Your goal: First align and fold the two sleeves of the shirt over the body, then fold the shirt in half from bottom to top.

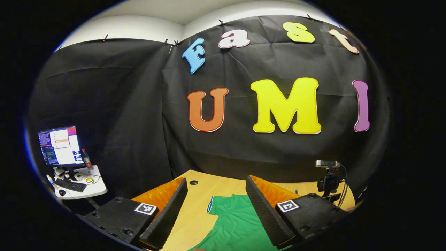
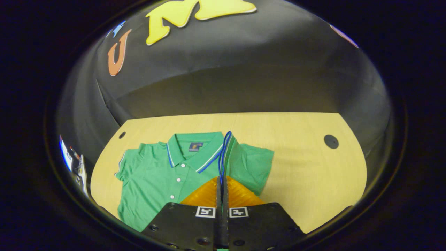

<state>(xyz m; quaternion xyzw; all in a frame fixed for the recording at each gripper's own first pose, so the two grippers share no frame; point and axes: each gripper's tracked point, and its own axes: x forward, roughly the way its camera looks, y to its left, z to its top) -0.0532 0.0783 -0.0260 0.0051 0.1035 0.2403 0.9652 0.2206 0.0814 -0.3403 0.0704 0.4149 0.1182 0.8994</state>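
A green polo shirt (image 2: 156,174) lies front up on the wooden table (image 2: 306,157), collar toward the far wall. My right gripper (image 2: 222,180) is shut on the striped cuff (image 2: 224,150) of one sleeve, holding it raised over the shirt's body near the collar. The other sleeve (image 2: 127,164) lies flat at the left. In the left gripper view, my left gripper (image 1: 216,205) hangs open above the table, fingers wide apart with nothing between them. Below it lie a trimmed sleeve (image 1: 217,205) and part of the shirt (image 1: 237,226).
A small camera on a stand (image 1: 328,177) sits at the table's far right. A white side table (image 1: 82,184) at the left carries a monitor, a keyboard and a bottle. The tabletop has round cable holes (image 2: 331,141). Bare wood lies right of the shirt.
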